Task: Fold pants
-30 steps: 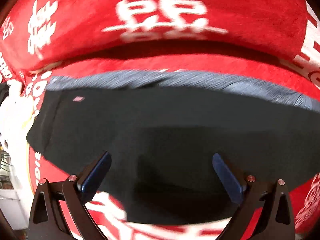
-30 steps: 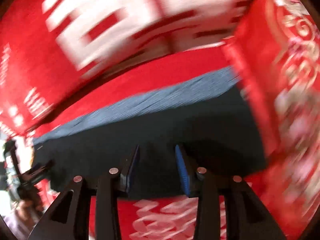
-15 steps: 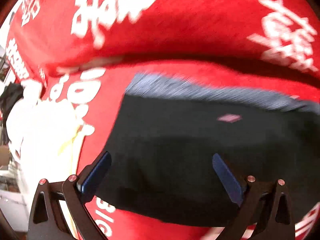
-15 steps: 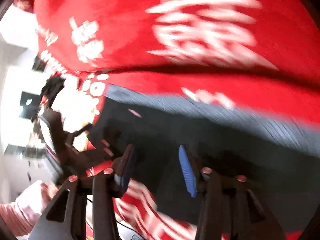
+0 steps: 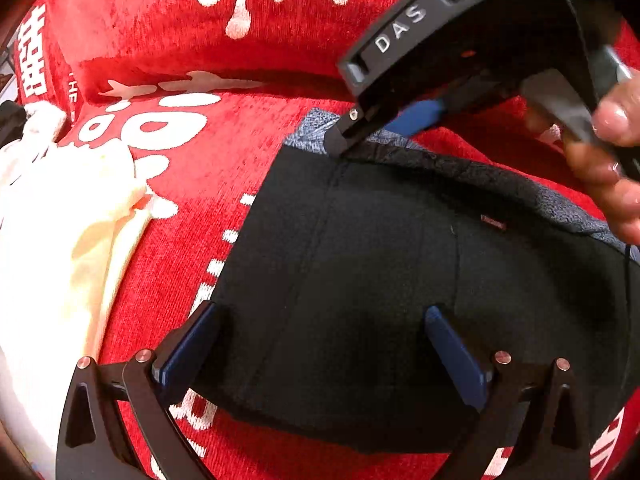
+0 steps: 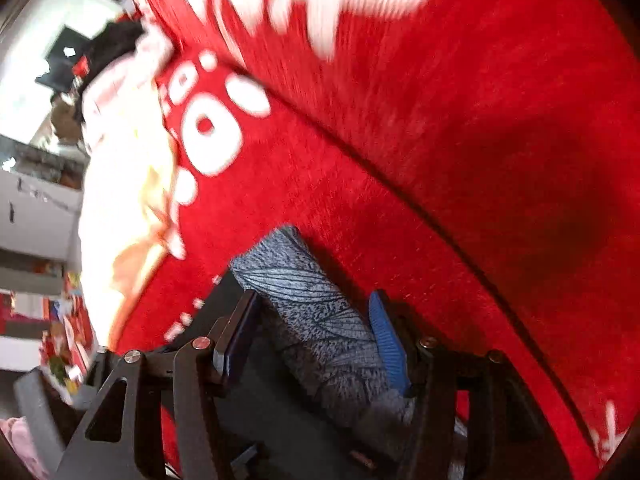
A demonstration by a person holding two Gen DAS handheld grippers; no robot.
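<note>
Black pants with a grey-blue waistband lie flat on a red cloth. My left gripper is open, its two blue pads set wide apart over the pants' near left part, nothing pinched. In the left wrist view my right gripper comes in from the upper right and its tips rest on the waistband's left corner. In the right wrist view the right gripper straddles the waistband; its jaws are closing with the band between the pads, the fabric still flat.
A cream-white cloth lies bunched to the left of the pants. A raised red cushion with white characters runs behind the waistband. A person's hand holds the right gripper. Room furniture shows at the far left.
The left gripper slid left to the pants' left end. The right gripper swept left along the waistband, rolled, came into the left view at the corner, and its jaws narrowed.
</note>
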